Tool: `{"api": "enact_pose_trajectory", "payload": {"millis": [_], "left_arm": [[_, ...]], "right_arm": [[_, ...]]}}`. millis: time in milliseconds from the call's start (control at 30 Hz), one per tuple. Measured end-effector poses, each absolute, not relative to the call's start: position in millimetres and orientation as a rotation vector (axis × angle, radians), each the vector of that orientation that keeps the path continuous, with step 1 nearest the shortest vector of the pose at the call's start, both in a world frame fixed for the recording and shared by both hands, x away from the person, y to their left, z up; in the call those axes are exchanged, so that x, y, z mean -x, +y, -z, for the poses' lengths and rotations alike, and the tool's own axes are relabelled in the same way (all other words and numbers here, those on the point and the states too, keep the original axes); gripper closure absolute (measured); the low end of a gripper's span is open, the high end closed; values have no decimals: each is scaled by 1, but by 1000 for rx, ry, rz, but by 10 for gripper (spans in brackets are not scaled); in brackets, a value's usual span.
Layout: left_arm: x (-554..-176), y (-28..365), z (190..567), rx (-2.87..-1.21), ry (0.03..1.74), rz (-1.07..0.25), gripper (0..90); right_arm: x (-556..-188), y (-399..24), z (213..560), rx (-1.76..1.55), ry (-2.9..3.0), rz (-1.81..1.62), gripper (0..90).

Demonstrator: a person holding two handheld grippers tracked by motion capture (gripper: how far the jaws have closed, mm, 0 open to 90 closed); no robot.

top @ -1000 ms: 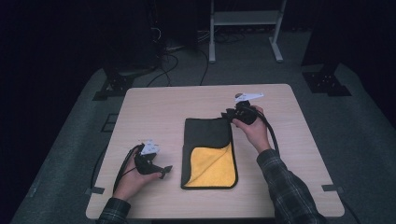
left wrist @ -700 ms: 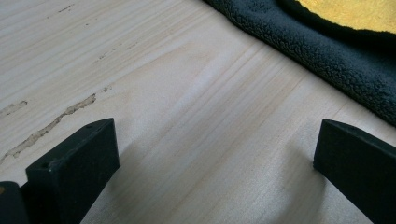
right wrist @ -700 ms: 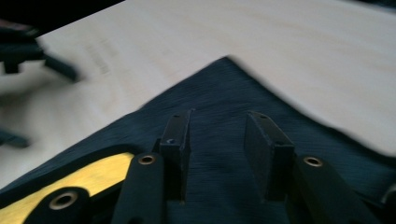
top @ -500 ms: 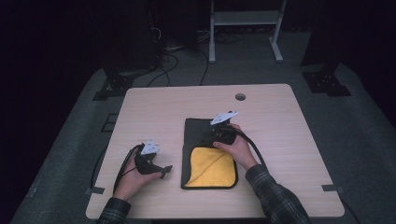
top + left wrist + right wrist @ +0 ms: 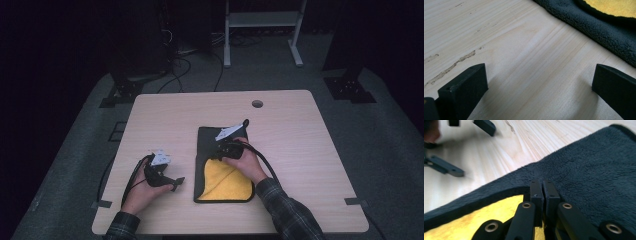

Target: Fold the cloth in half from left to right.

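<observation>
Cloth, dark fleece with yellow lining [image 5: 222, 165]: your right tool [image 5: 541, 185] has just clamped its folded edge; lift slowly. Left tool [image 5: 536, 82] rests apart.

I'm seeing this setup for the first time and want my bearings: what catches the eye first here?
The dark grey cloth lies mid-table with a bright yellow inner face showing at its near end. The right gripper sits on it, fingers closed together right at the edge of the folded-over grey layer; whether they pinch that edge I cannot tell. The left gripper rests on the pale wooden table left of the cloth, fingers wide apart with nothing between them.
</observation>
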State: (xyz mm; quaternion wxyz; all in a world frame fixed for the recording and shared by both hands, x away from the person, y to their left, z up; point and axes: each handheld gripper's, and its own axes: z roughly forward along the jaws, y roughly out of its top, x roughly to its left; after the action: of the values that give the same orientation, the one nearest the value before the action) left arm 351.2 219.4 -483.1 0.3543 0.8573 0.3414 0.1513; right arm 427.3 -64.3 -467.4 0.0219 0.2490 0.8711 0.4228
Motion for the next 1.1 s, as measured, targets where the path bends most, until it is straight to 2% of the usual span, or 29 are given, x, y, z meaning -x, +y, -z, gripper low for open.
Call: {"api": "enact_pose_trajectory", "payload": {"millis": [300,733,1100], "left_arm": [[-351,219,483,-2212,885,-391,0],[-351,219,483,-2216,886,-393,0],[-351,219,483,-2216,885,-395,0]], "right_arm": [[-408,-103,449,-749,2703,-1411,875],[-351,-165,443,-716,2734,-1441,878],[-324,-192,458,-726,2812,-1369,891]]}}
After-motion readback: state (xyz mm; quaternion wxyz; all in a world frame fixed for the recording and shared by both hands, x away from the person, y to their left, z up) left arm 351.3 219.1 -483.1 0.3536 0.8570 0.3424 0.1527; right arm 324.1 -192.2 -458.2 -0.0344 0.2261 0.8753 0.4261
